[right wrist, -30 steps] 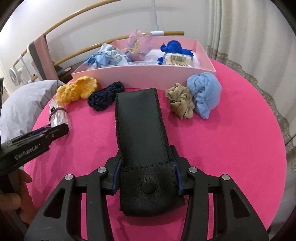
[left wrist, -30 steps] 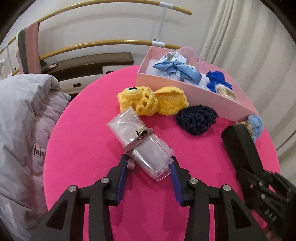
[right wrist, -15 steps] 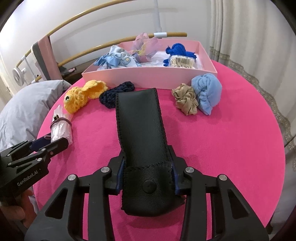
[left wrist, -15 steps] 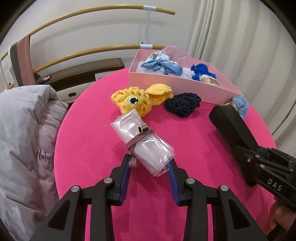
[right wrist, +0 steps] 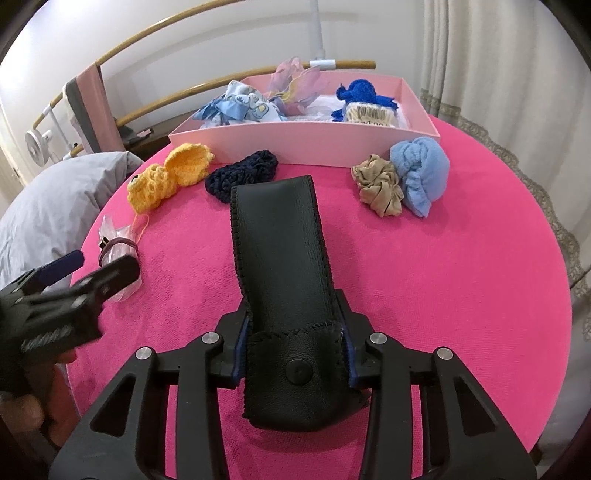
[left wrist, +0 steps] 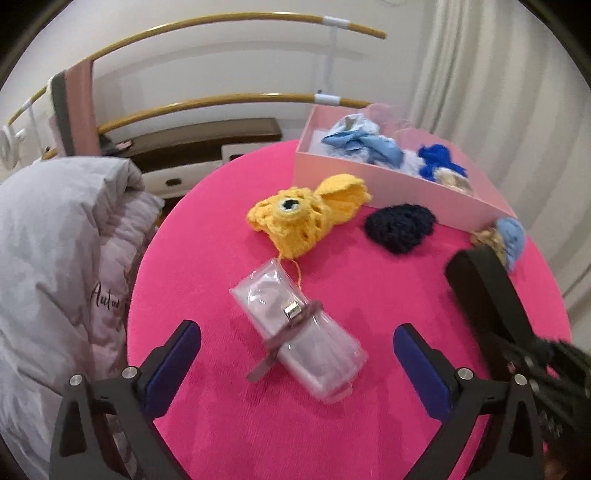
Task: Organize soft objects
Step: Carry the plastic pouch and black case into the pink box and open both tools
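Observation:
A clear plastic pouch [left wrist: 295, 332] with a purple strap lies on the pink round table [left wrist: 207, 229]. My left gripper [left wrist: 295, 343] straddles it with its jaws opening wide, the pads clear of the pouch. My right gripper [right wrist: 293, 354] is shut on a black leather case [right wrist: 280, 254], which juts forward above the table. A yellow crochet piece [left wrist: 306, 214] and a navy crochet piece [left wrist: 400, 227] lie near the pink box [right wrist: 295, 144]. A beige scrunchie [right wrist: 380, 188] and a light blue cloth [right wrist: 421, 177] sit to the right of them.
The pink box at the table's far side holds a blue bow, a royal blue knit item and other soft things. A grey quilt [left wrist: 55, 258] lies left of the table. Curved wooden rails [left wrist: 221, 22] and a curtain [right wrist: 517, 74] stand behind.
My left gripper let go of the clear pouch and its jaws spread wide; the pouch now rests on the table. The right gripper kept its hold on the black case.

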`<action>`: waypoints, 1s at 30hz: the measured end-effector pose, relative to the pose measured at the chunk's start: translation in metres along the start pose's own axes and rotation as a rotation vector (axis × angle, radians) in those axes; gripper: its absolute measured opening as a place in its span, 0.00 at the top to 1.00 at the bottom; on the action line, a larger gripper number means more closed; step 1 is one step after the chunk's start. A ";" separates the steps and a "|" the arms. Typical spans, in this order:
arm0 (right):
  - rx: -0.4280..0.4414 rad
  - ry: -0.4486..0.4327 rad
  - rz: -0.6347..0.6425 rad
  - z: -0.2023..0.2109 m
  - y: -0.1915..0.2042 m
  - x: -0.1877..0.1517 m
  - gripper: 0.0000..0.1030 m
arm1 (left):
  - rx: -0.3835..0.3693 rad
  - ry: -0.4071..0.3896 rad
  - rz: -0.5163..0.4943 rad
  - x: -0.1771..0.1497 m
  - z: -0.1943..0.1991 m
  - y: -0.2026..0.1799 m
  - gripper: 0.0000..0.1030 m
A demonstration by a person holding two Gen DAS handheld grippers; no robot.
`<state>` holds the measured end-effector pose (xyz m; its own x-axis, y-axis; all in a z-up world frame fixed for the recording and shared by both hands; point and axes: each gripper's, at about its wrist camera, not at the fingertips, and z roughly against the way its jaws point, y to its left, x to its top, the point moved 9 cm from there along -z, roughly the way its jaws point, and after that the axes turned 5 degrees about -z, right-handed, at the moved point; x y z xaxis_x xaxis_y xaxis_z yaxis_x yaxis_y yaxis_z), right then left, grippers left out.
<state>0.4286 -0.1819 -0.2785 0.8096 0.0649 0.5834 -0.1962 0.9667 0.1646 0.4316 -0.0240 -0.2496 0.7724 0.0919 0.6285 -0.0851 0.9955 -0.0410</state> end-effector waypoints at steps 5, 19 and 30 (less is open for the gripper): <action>-0.001 0.001 -0.004 0.001 -0.002 -0.001 0.65 | -0.023 0.022 0.007 -0.007 -0.006 0.001 0.53; 0.020 -0.023 0.009 0.009 0.007 0.003 0.66 | -0.052 -0.011 -0.045 -0.022 0.035 0.012 0.58; 0.014 -0.057 0.009 0.026 0.009 0.011 0.67 | -0.038 -0.059 -0.122 -0.003 0.056 -0.005 0.58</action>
<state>0.4217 -0.1793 -0.2500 0.7748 0.0587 0.6295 -0.2114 0.9624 0.1704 0.3938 -0.0301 -0.2078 0.7371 -0.0299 0.6751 0.0319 0.9994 0.0095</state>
